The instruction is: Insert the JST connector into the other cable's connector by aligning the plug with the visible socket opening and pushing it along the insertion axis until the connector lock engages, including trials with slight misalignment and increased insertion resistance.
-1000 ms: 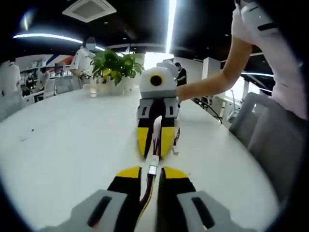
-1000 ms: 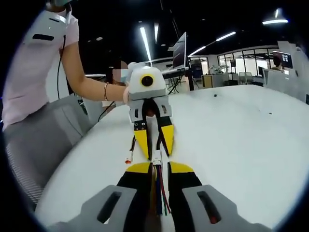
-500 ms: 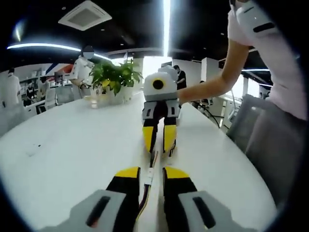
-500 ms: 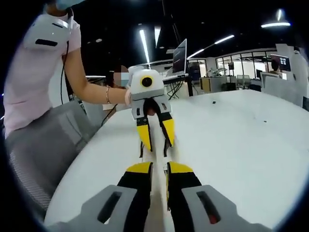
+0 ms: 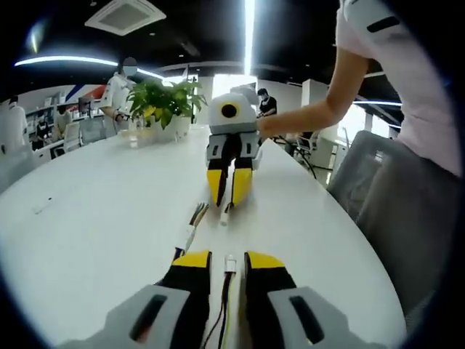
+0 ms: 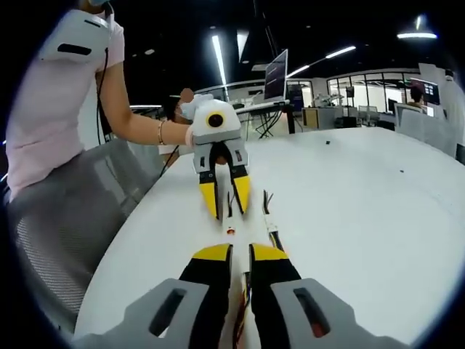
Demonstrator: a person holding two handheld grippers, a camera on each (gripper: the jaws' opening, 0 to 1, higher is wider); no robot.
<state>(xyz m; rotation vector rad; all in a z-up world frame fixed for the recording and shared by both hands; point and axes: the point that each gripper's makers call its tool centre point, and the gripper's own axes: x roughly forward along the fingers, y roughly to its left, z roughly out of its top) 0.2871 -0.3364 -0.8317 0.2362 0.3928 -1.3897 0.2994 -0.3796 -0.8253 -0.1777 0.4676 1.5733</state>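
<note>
Left gripper view: looked down a white desk (image 5: 87,218). Left gripper (image 5: 227,263) at bottom, jaws drawn close, clamped on a thin cable (image 5: 221,320) with a small white connector (image 5: 229,262) sticking out just past the tips. Right gripper (image 5: 229,190) opposite, facing back, tips resting low on the desk, well apart from the left one. Second loose cable (image 5: 190,231) with white plug lay flat on the desk between the two, off to the left of the clamped connector, not touching it. Small white piece (image 5: 226,214) just below the right gripper tips; cannot tell if gripped. Potted plant (image 5: 166,102) far back on the desk, person's arm (image 5: 320,116) reaching to the right gripper.

Right gripper view: right gripper (image 6: 240,251) at bottom, jaws near together, wires between them; hold itself cannot tell. Left gripper (image 6: 225,207) opposite. Loose cable (image 6: 270,218) on desk (image 6: 349,203) at right of both.
</note>
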